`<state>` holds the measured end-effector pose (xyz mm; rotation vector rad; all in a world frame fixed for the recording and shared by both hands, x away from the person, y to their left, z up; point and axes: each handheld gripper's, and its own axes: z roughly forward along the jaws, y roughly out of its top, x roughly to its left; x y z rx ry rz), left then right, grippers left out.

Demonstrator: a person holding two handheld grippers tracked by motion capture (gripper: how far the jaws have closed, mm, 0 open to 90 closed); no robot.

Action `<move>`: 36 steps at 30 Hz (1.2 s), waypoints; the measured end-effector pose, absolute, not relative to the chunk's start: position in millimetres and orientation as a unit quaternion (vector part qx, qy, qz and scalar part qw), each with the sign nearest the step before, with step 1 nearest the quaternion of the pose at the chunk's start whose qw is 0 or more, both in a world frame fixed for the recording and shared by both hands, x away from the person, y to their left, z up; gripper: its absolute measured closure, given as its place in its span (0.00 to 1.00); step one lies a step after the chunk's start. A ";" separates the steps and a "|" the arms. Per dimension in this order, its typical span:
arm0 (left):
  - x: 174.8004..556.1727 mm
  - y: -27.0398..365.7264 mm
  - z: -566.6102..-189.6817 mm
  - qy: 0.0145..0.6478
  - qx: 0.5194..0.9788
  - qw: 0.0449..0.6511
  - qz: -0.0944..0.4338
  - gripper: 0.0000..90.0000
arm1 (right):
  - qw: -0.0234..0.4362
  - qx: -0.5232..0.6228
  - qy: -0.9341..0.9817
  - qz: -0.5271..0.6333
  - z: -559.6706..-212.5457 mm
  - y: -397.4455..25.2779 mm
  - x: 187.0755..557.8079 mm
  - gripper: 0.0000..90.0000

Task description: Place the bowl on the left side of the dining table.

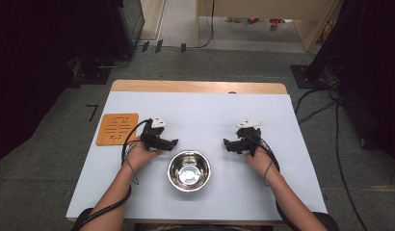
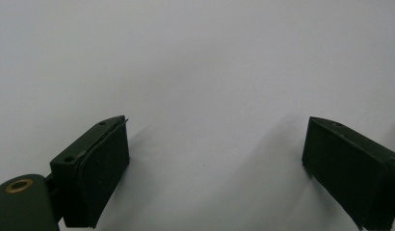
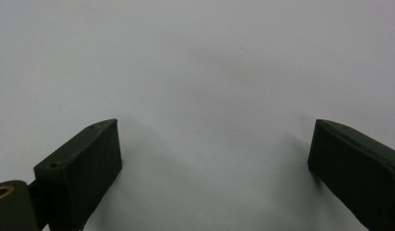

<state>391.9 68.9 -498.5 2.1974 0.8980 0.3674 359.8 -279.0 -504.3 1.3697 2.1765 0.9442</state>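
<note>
A steel bowl (image 1: 189, 170) sits nearest, between both hands; the left gripper (image 1: 172, 143) and right gripper (image 1: 226, 143) flank it, jaws wide apart, apparently resting on the white table (image 1: 205, 110); an orange mat (image 1: 117, 128) lies far left.

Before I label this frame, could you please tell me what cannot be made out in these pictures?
- Orange mat, high view: its engraved pattern is too small to read.
- Steel bowl, high view: glare on its inside hides whether anything small lies in it.
- Left gripper and right gripper, gripper views: open over bare white table; jaws are cut off by the bottom edge.
</note>
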 end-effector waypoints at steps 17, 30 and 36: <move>395.1 65.4 -491.0 0.382 0.849 0.341 0.131 0.15 | 0.199 0.490 0.778 0.338 -504.3 -279.0 359.8 0.05; 396.8 70.7 -480.7 0.384 0.845 0.353 0.115 0.18 | 0.199 0.490 0.778 0.338 -504.3 -279.0 359.8 0.05; 395.8 69.9 -477.6 0.384 0.846 0.353 0.113 0.18 | 0.199 0.490 0.778 0.338 -504.3 -279.0 359.8 0.05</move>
